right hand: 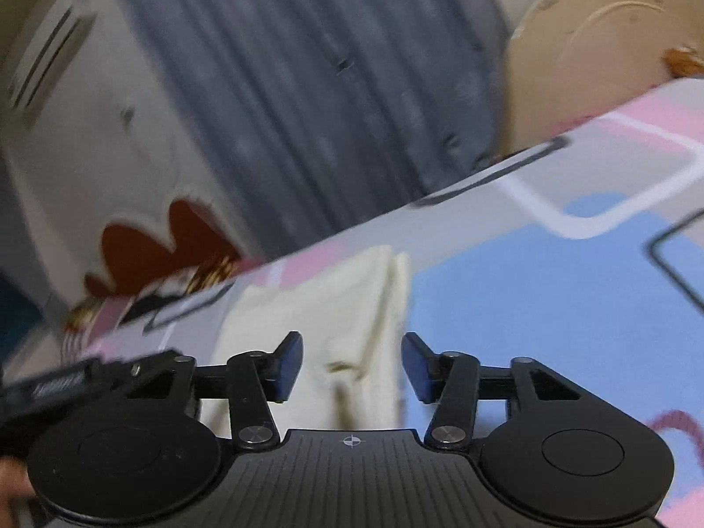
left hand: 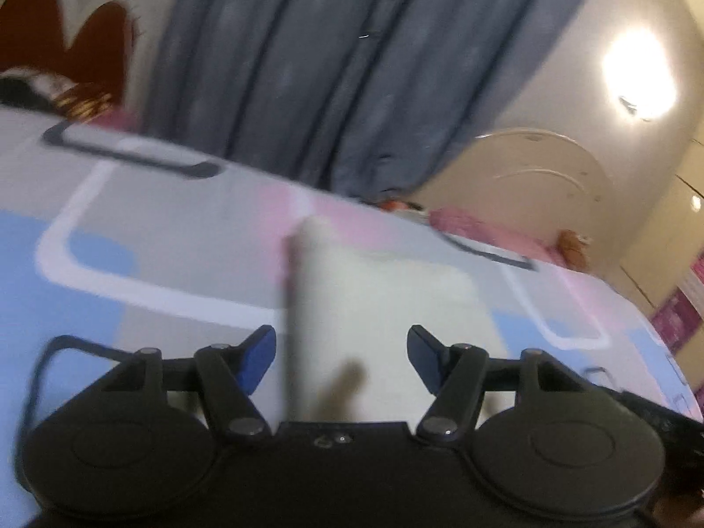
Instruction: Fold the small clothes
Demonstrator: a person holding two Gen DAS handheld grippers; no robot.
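**Two open grippers above a folded cream garment on a patterned bed**

A person holds a two-finger gripper in each hand over a bed. Both pictures are blurred.

From the left wrist camera, the left gripper (left hand: 341, 358) has its blue-padded jaws spread apart, and nothing is caught between them. Below and beyond the gap lies a small cream garment (left hand: 378, 303), folded into a rough rectangle, flat on the bedsheet (left hand: 145, 202). Its left edge is a straight fold line running away from the camera. The pads do not touch the cloth. The sheet is printed with pale blue, pink and grey blocks, outlined by white and dark rounded rectangles.

From the right wrist camera, the right gripper (right hand: 352, 365) is released too, jaws parted, holding nothing. The same cream garment (right hand: 317, 308) shows beyond the gap, layered, with a folded edge along its right side next to a pale blue patch of the bedsheet (right hand: 528, 264). This view is tilted, so the bed slopes up to the right.

Behind the bed hangs a grey-blue curtain (left hand: 317, 66). A cream wall with a dark red scalloped shape (left hand: 66, 35) is to the left of it. A bright lamp (left hand: 638, 75) glows on the wall to the right, above a pale curved headboard (left hand: 541, 176). Pink fabric (left hand: 484, 229) lies at the far edge of the bed.
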